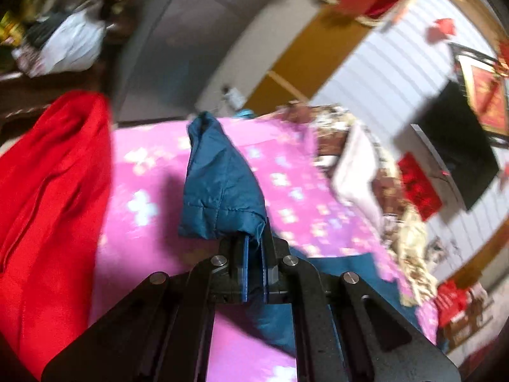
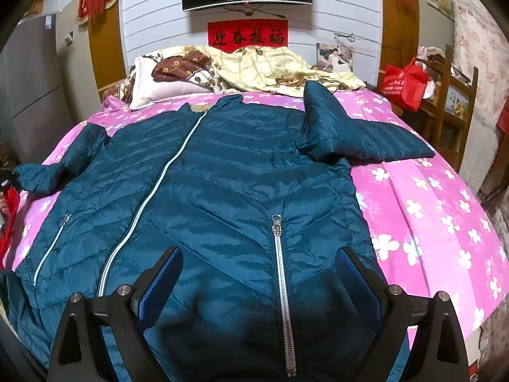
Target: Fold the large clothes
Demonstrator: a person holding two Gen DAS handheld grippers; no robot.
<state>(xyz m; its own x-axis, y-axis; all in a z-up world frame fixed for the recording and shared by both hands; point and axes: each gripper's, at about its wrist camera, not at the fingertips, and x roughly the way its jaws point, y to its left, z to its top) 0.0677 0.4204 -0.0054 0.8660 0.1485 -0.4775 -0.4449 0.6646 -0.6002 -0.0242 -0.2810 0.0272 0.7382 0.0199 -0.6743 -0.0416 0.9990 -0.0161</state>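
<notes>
Left claw [image 1: 253,254] clamped on sleeve cuff [image 1: 219,210]; right claw [image 2: 259,273] wide above jacket [image 2: 222,175], spread across bed [image 2: 429,210]. Judged light, puffy, slippery: best pinched at seams, cuffs, hem.

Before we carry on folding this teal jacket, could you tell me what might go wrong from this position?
1. The left gripper pinches only the cuff end of a sleeve; the slick quilted fabric could slip out during the fold.
2. The right gripper is open above the jacket, holding nothing, so the body may drag across the pink sheet.
3. The other sleeve is bunched and partly raised, so a fold may trap that lump.
</notes>
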